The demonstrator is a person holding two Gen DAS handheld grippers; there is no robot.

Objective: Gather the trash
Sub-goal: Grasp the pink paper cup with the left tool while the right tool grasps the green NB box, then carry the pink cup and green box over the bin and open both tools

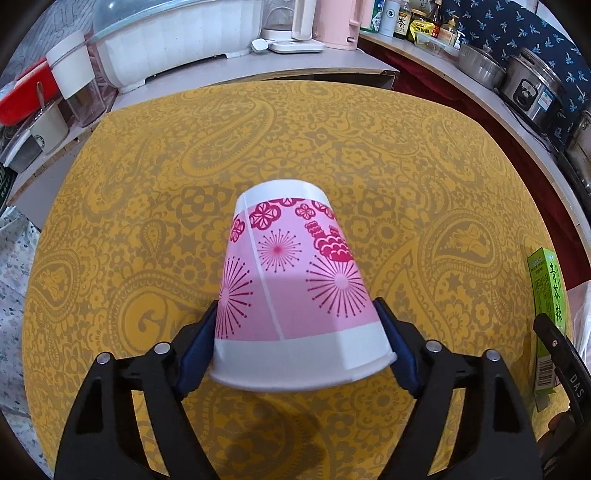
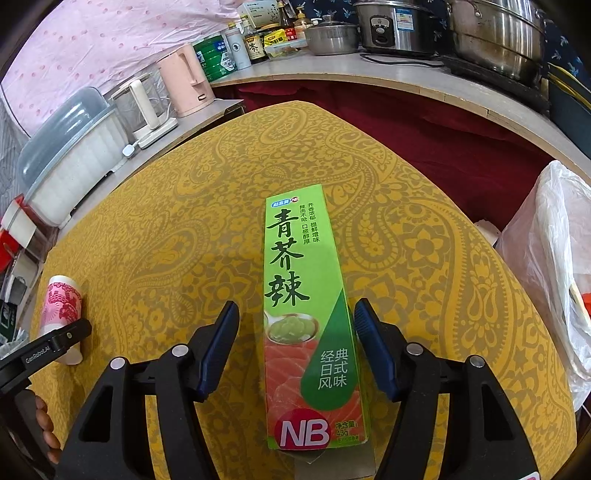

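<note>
A pink and white paper cup (image 1: 295,295) lies on its side on the yellow patterned table (image 1: 332,147). My left gripper (image 1: 297,332) is shut on the cup near its rim, blue pads touching both sides. The cup also shows in the right wrist view (image 2: 61,306). A green wasabi box (image 2: 306,314) lies flat on the table between the fingers of my right gripper (image 2: 295,332), which is open with gaps on both sides of the box. The box also shows at the right edge of the left wrist view (image 1: 546,314).
A white plastic bag (image 2: 546,277) hangs at the table's right edge. Behind the table a counter holds a white dish rack (image 1: 177,44), a pink kettle (image 2: 188,81), bottles and steel pots (image 2: 495,33). A dark red gap (image 2: 443,147) lies beyond the table.
</note>
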